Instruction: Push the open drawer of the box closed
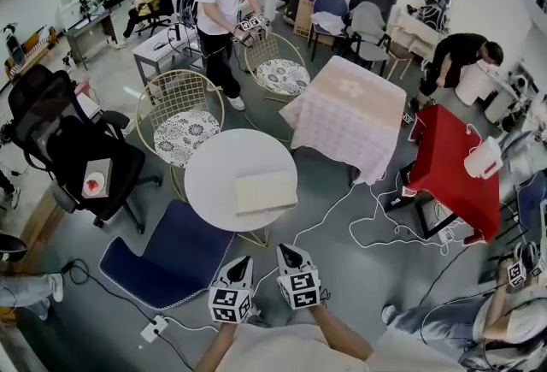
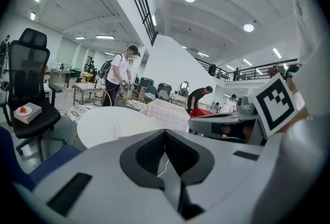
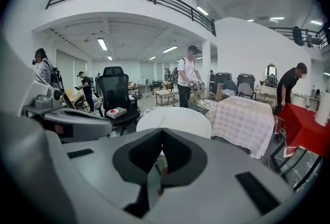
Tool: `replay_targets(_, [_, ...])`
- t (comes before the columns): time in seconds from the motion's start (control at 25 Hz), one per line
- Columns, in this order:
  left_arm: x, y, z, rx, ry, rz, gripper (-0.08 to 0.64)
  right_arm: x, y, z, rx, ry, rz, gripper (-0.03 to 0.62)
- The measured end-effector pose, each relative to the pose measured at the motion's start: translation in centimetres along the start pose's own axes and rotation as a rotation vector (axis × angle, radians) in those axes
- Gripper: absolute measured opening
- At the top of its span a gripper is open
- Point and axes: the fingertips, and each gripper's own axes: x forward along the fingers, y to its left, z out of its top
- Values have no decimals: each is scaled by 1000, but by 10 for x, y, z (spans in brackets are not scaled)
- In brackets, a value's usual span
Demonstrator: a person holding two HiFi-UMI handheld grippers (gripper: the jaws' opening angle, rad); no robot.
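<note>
- The box (image 1: 266, 191) lies flat on the round white table (image 1: 214, 169), toward its right, near part.
- Both of my hand-held grippers hover off the table's near edge, over the floor, well apart from the box. The box is beyond them and slightly to the left of centre.
- My left hand-held gripper (image 1: 244, 262) is clenched with nothing between its jaws, and its tip aims up toward the table.
- My right hand-held gripper (image 1: 285, 250) sits just beside the left one. It is also clenched and empty, and points the same way.
- The box's long axis runs left to right, with its right end a touch farther from me.
- From here I cannot tell which side the drawer faces.
</note>
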Motion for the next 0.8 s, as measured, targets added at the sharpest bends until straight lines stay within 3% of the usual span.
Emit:
replay_targets(0.4, [-22,-10,-6,9,-14,16,12,-24,15,-11,-14,-16,11,16])
replay_targets(0.8, [-41,-65,-25,14,-15,91,12,-82,-5,-40,-24,-24,55,15])
